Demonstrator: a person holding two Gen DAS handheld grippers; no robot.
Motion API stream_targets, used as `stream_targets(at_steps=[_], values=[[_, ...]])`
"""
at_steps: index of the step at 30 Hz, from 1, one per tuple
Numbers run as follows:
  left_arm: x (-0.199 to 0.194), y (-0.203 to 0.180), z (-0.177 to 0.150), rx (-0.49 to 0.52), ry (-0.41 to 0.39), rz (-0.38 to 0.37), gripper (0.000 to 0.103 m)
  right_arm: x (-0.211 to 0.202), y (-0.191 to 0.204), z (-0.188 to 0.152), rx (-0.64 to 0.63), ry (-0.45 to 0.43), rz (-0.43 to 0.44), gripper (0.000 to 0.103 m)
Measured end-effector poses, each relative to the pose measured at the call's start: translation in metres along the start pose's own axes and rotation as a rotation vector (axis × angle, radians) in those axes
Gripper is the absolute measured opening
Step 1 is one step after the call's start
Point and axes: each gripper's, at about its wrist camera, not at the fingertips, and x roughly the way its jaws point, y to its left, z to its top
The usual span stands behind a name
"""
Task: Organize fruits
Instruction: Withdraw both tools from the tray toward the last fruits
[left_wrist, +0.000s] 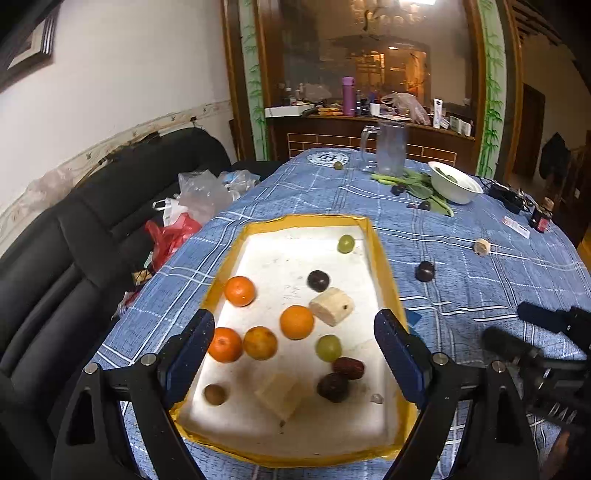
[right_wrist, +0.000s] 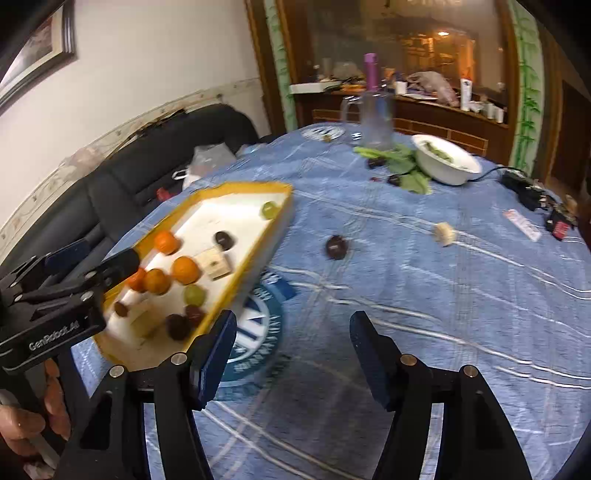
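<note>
A yellow-rimmed white tray (left_wrist: 384, 258) (right_wrist: 266, 236) lies on the blue checked tablecloth. It holds several oranges (left_wrist: 296, 322) (right_wrist: 185, 269), green grapes (left_wrist: 328, 348), dark plums (left_wrist: 318, 280), a red date (left_wrist: 348, 367) and pale cut chunks (left_wrist: 331, 306). My left gripper (left_wrist: 294, 343) is open and empty, hovering over the tray's near half. My right gripper (right_wrist: 293, 345) is open and empty above the cloth, right of the tray. A loose dark plum (left_wrist: 424, 271) (right_wrist: 336, 246) and a pale chunk (left_wrist: 482, 246) (right_wrist: 444, 233) lie on the cloth beyond it.
A white bowl (left_wrist: 455, 181) (right_wrist: 445, 162) with greens, leaves, more dark fruits (left_wrist: 398, 189) and a clear pitcher (left_wrist: 389, 147) (right_wrist: 373, 118) stand at the table's far side. Cables and small bottles (left_wrist: 541, 216) lie far right. A black sofa (left_wrist: 74, 240) with bags is on the left.
</note>
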Motion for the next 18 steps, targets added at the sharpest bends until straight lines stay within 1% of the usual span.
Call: stream_targets(at_steps=[7,11,13,14,16,18], values=[[-0.005,-0.03,0.009,0.05,-0.013,-0.038,0.088,-0.02,-0.05,0.008,0.063,-0.045,-0.084,0.071],[-0.012,-0.053,0.021,0.098,-0.046,-0.062,0.088,-0.034,-0.087,0.017,0.101,-0.071,-0.155,0.071],[-0.013,-0.065,0.028,0.12,-0.053,-0.093,0.088,-0.04,-0.106,0.025,0.117,-0.082,-0.192,0.071],[-0.013,-0.07,0.034,0.131,-0.05,-0.12,0.088,-0.044,-0.116,0.029,0.124,-0.089,-0.211,0.07],[-0.009,-0.081,0.049,0.143,-0.035,-0.181,0.088,-0.053,-0.134,0.041,0.128,-0.102,-0.252,0.07],[-0.006,-0.086,0.064,0.142,-0.03,-0.216,0.088,-0.064,-0.15,0.055,0.127,-0.118,-0.305,0.07]])
